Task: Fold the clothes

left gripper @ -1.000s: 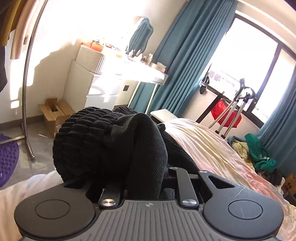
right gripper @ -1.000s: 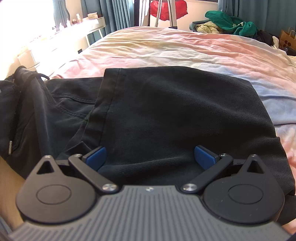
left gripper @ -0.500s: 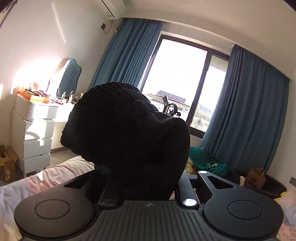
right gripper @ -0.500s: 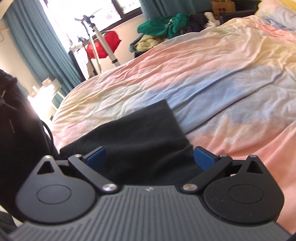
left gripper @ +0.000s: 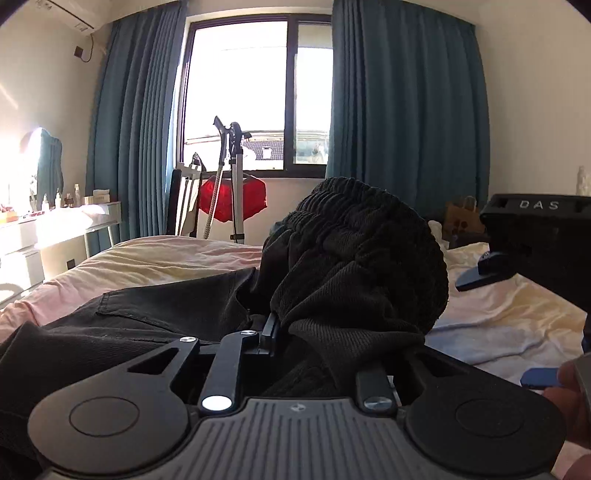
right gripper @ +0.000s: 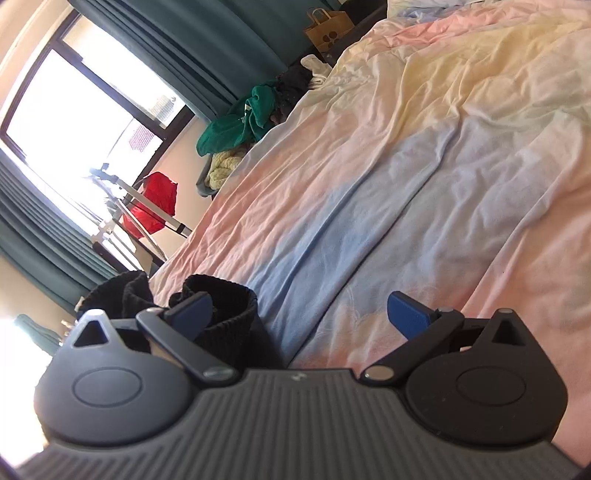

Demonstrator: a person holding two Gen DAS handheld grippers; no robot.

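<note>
The black trousers (left gripper: 162,317) lie across the near end of the bed (left gripper: 509,317), and I have their ribbed elastic waistband (left gripper: 362,258) bunched up and raised above the rest of the fabric. My left tool (left gripper: 306,343) is clenched on that waistband: cloth spills out between its fingers and hides most of the right finger. My right tool (right gripper: 299,314) is released, its blue pads (right gripper: 408,314) standing well apart with only the sheet between them. In the right wrist view, the black ribbed cloth (right gripper: 221,314) sits at the left pad, though I cannot tell whether they touch. From the left wrist view I see the right tool's black body (left gripper: 543,236), marked DAS, off to the right above the bed. The sheet is wrinkled, pastel pink, yellow and blue. Beyond the bed are a window (left gripper: 255,107) with teal curtains (left gripper: 402,122), a red garment (left gripper: 232,201) on a stand, a green heap of clothes (right gripper: 240,122) and a brown paper bag (right gripper: 330,31).
</note>
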